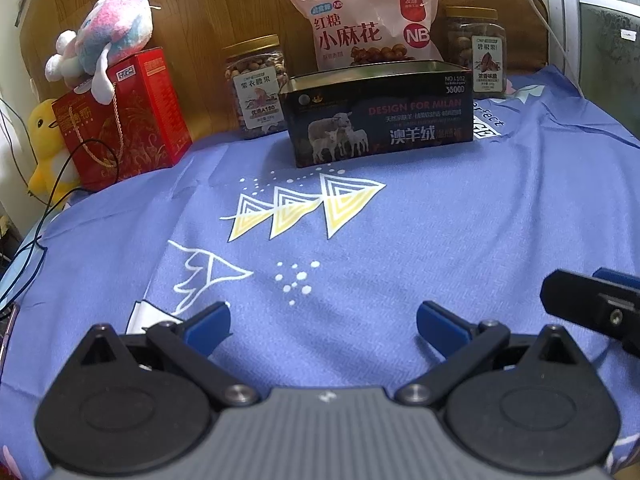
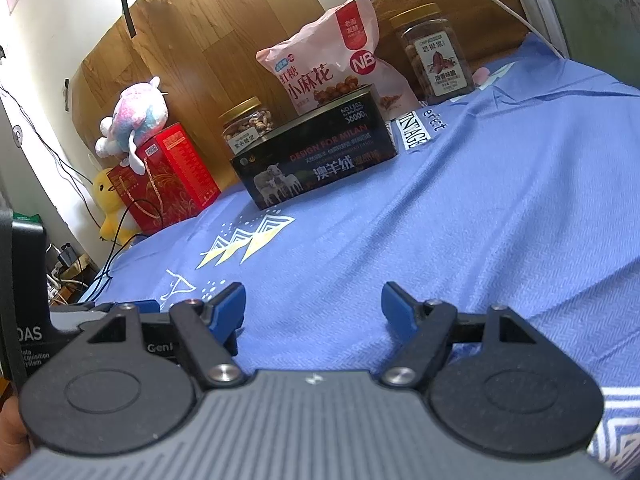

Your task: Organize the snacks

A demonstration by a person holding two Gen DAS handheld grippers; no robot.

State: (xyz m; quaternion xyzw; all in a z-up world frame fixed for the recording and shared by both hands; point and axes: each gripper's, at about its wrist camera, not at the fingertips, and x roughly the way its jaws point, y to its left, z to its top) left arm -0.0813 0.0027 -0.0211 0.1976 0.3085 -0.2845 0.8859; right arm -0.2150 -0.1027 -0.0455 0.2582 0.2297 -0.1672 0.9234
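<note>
A pink snack bag [image 1: 372,20] [image 2: 332,60] stands behind an open dark box [image 1: 380,116] [image 2: 316,160] at the far side of the blue cloth. A nut jar [image 1: 256,88] [image 2: 248,124] stands left of the box. A second jar [image 1: 480,52] [image 2: 436,56] stands right of the bag. My left gripper [image 1: 323,326] is open and empty, low over the near cloth. My right gripper [image 2: 314,308] is open and empty too, and shows at the right edge of the left wrist view [image 1: 592,308].
A red gift box [image 1: 128,120] [image 2: 168,172] with a plush toy [image 1: 104,36] [image 2: 132,116] on top stands far left, a yellow duck [image 1: 48,144] [image 2: 112,204] beside it. Black cables [image 1: 52,208] hang at the left edge. A wooden board [image 1: 224,8] backs the scene.
</note>
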